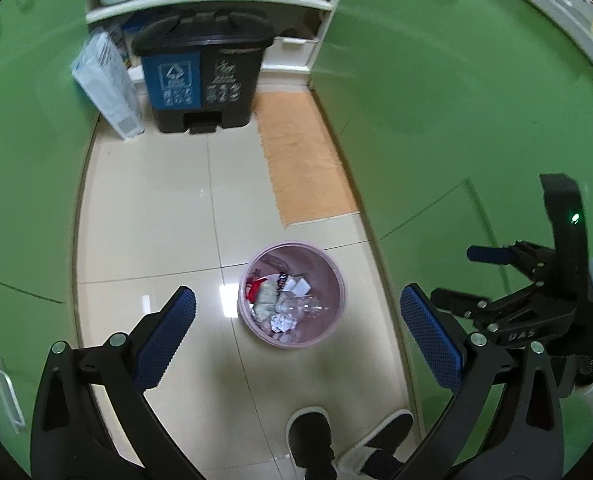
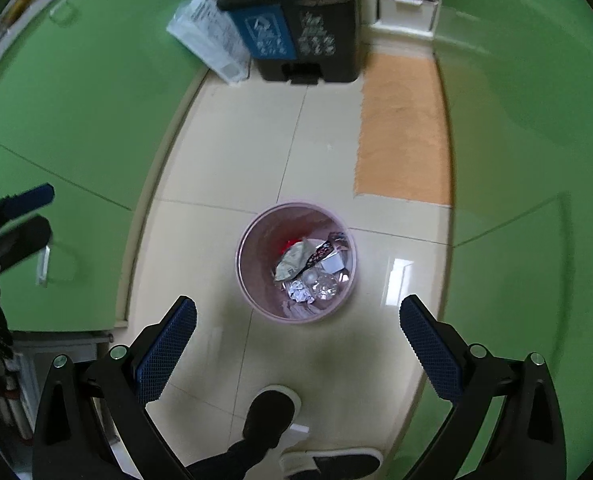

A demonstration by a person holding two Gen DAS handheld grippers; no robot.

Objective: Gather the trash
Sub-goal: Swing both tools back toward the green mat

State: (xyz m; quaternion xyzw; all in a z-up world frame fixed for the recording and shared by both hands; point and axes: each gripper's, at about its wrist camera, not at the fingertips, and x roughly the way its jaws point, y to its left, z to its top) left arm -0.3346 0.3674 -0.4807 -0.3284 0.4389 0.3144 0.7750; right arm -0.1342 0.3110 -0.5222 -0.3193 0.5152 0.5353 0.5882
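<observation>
Pink wastebasket [image 2: 296, 312] stands upright on the tiled floor [image 1: 156, 208], mid-aisle between green cabinets [image 1: 476, 100], just ahead of my slippered feet [image 1: 310, 436]. Inside: clear plastic bottle [image 2: 323, 286], crumpled foil wad [image 2: 299, 292], paper scraps, a dark printed wrapper [image 2: 320, 252], something red. Roughly half full, nothing visible loose on the floor around it.

My right gripper [image 2: 298, 344] hangs above the near rim, fingers spread wide, nothing between them. My left gripper [image 1: 296, 340] likewise: fingers apart, empty, basket just beyond and between the tips.

Far end of the aisle: black pedal bin with blue recycling panel [image 1: 200, 80], lid down, white plastic bag [image 1: 108, 88] leaning at its left, orange mat [image 1: 300, 156] to its right.

Judgement: drop looks finished, next piece of trash must be found; none shows here. To do it well, I'd keep both sets of fingers wide, clear the rim without knocking the light basket, and scan the floor before reaching.
</observation>
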